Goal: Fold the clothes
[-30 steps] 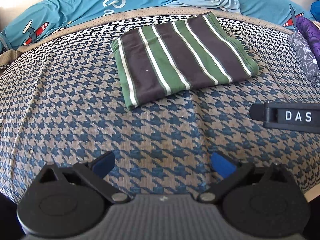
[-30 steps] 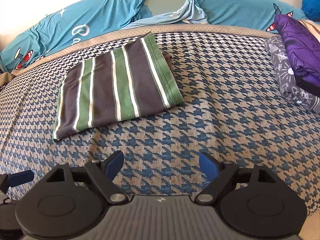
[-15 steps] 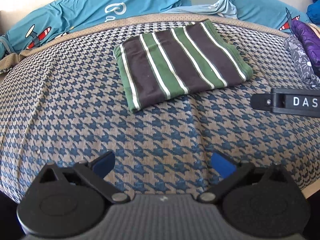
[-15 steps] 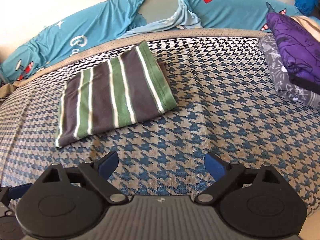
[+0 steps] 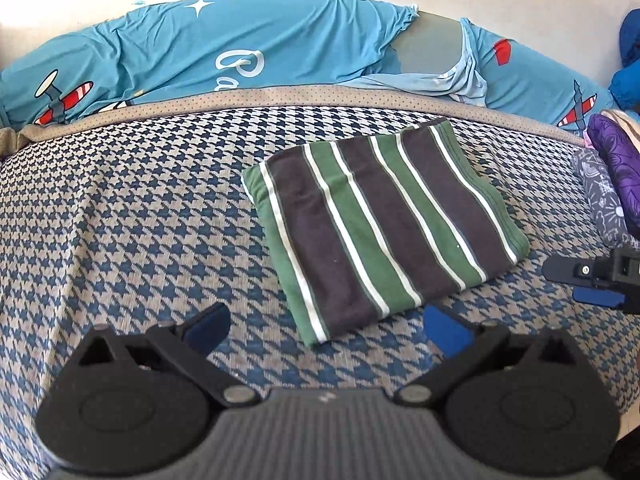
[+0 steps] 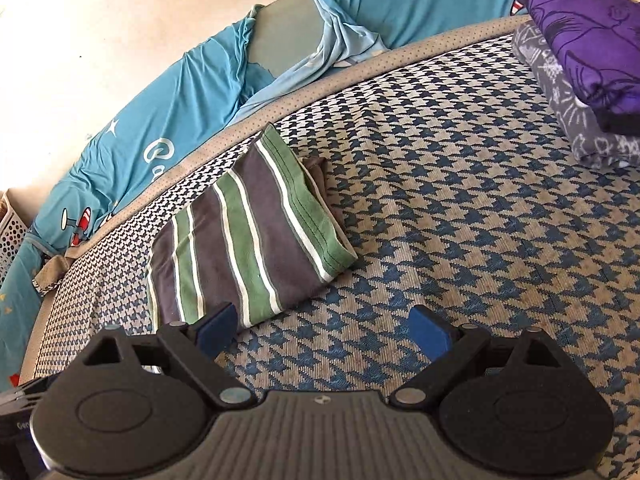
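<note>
Fingers of the left gripper (image 5: 326,330) spread wide, blue pads bare, nothing between them. The near corner of the folded striped garment (image 5: 384,228) lies in the gap ahead of the pads; contact cannot be judged. Right gripper (image 6: 326,334) likewise spread, pads empty, poised above the houndstooth cover (image 6: 460,240). Its left pad sits just beside the near edge of the striped garment (image 6: 248,240), touching or not unclear.

Garment: green and dark brown bands with thin white stripes, folded into a flat rectangle, lying skewed on the cover. In the right wrist view, a brown layer shows at the far edge, under the green hem.

Right gripper's finger also visible at the right edge of the left wrist view (image 5: 596,280), near the garment's right corner, apart from it.

Beyond: beige dotted border (image 5: 280,94), then blue bedding with airplane print (image 5: 240,44) against a pale wall. At far right, a purple folded item (image 6: 580,28) rests on a grey patterned one (image 6: 568,112), well apart from the striped garment. White perforated basket (image 6: 10,232) at far left edge.
</note>
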